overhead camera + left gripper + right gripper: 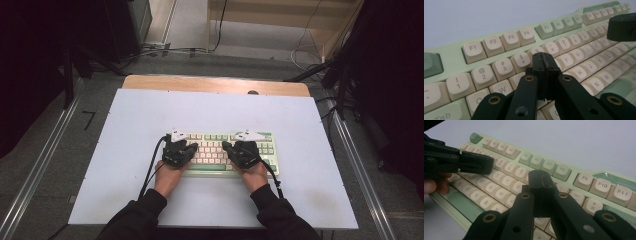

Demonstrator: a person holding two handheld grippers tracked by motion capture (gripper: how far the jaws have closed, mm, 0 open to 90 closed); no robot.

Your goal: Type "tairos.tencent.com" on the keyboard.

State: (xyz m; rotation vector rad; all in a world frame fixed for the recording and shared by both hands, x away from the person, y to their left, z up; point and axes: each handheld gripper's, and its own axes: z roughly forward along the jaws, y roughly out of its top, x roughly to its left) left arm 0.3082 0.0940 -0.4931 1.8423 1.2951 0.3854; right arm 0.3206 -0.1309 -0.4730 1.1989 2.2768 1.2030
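High view: closed black tongs (186, 146) over rounded cream keyboard (267, 137).

One pale green keyboard (220, 150) with cream keys lies on one white desk (150, 115), and two black grippers, left gripper (186, 147) and right gripper (229, 147), sit in two hands.

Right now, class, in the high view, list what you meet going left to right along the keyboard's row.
Bare table → left gripper → keyboard middle keys → right gripper → keyboard's right end → bare table.
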